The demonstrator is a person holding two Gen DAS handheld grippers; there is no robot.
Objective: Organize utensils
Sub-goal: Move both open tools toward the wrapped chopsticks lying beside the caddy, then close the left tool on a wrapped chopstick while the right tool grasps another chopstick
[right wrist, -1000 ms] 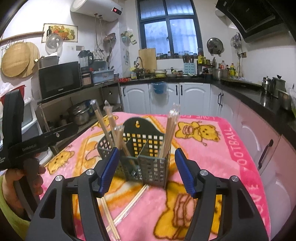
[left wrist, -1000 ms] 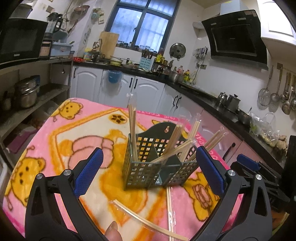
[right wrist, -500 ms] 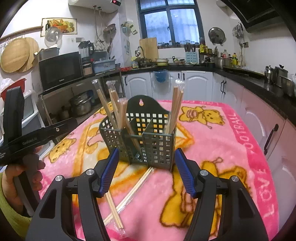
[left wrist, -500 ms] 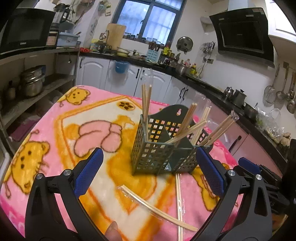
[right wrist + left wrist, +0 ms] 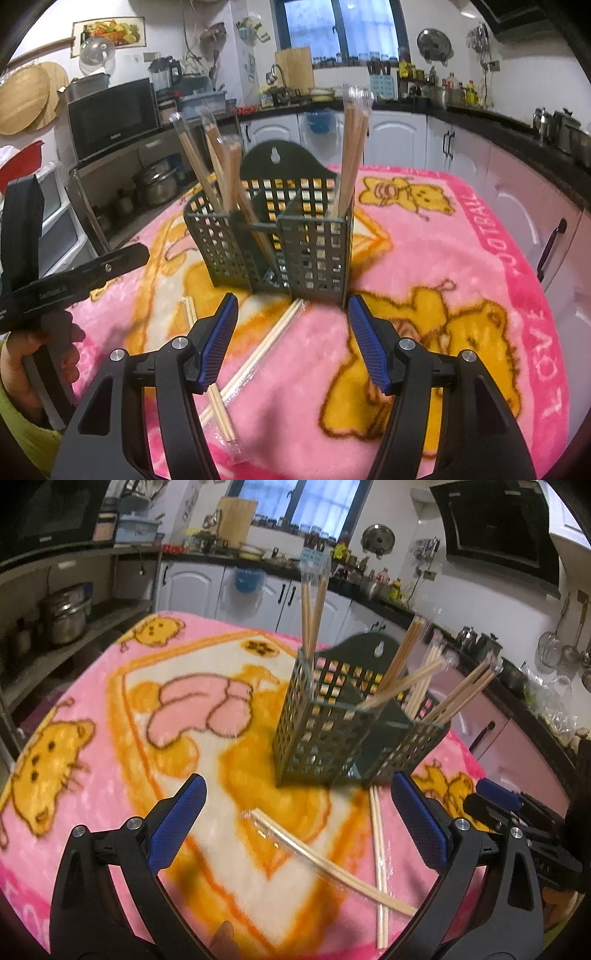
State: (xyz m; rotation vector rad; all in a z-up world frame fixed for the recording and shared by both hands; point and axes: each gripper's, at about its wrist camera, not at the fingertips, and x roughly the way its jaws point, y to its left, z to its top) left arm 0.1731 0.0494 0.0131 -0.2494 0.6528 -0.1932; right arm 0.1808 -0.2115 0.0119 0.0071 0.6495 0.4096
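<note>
A dark green slotted utensil holder (image 5: 332, 734) (image 5: 280, 243) stands on the pink blanket (image 5: 110, 686) (image 5: 461, 258), with several plastic-wrapped chopstick pairs (image 5: 310, 613) (image 5: 351, 155) upright in its compartments. Two wrapped pairs lie crossed on the blanket before it (image 5: 325, 856) (image 5: 258, 358). My left gripper (image 5: 295, 805) hangs open above the loose pairs, nothing between its blue pads. Just short of the holder, my right gripper (image 5: 293, 325) is open over one loose pair, empty. The left gripper's body (image 5: 66, 284) and the hand holding it show at the left of the right wrist view.
A kitchen counter with white cabinets (image 5: 399, 136) runs behind the table. Shelves with pots (image 5: 66, 613) and a microwave (image 5: 114, 114) stand to the left. The right gripper's fingers (image 5: 517, 812) show at the right edge of the left wrist view.
Both grippers have sunk toward the blanket and tilted further down. The holder and loose chopsticks now look larger and higher in both views. Neither gripper's opening changed.
</note>
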